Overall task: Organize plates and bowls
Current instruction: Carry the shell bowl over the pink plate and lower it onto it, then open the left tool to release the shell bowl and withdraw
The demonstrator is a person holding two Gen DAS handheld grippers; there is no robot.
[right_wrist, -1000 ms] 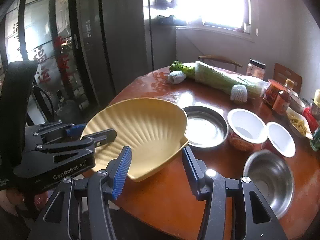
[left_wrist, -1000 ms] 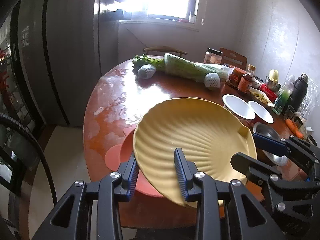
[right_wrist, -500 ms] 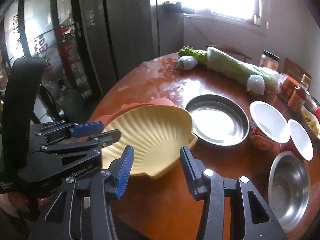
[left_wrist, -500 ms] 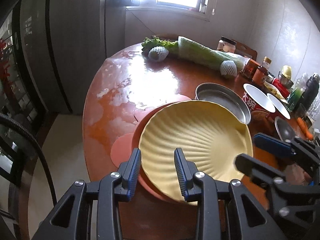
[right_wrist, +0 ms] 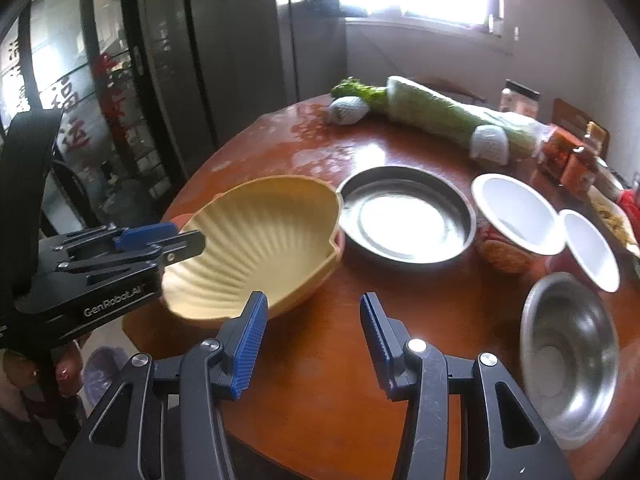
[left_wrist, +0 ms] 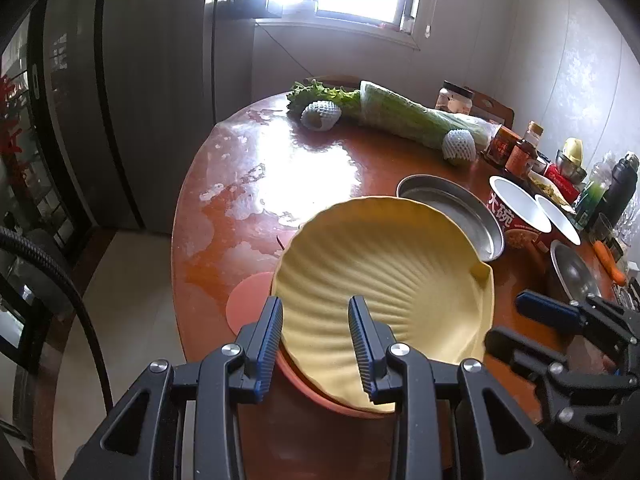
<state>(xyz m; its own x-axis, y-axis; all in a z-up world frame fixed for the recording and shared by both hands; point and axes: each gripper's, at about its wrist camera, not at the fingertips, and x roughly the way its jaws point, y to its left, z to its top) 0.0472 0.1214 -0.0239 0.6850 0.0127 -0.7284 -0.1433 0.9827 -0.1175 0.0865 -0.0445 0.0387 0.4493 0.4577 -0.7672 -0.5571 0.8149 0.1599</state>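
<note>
Round reddish bench [left_wrist: 280, 184] under a bright window, crowded with dishes. Yellow shell plate [left_wrist: 380, 276] resting on a pink plate [left_wrist: 246, 300] near the front edge, just beside a steel pan [right_wrist: 404, 220]. Left hand-held gripper [left_wrist: 314, 344] spread open astride the shell plate's near rim. Right hand-held gripper [right_wrist: 312, 340] open too, gripping nothing, above bare bench. Steel bowl [right_wrist: 568, 356] at right.

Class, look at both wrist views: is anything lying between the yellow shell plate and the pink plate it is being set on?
Nothing visible does. The yellow shell plate already sits directly over the pink plate, whose rim peeks out beneath it. The metal pan stands beside them, not between.
</note>
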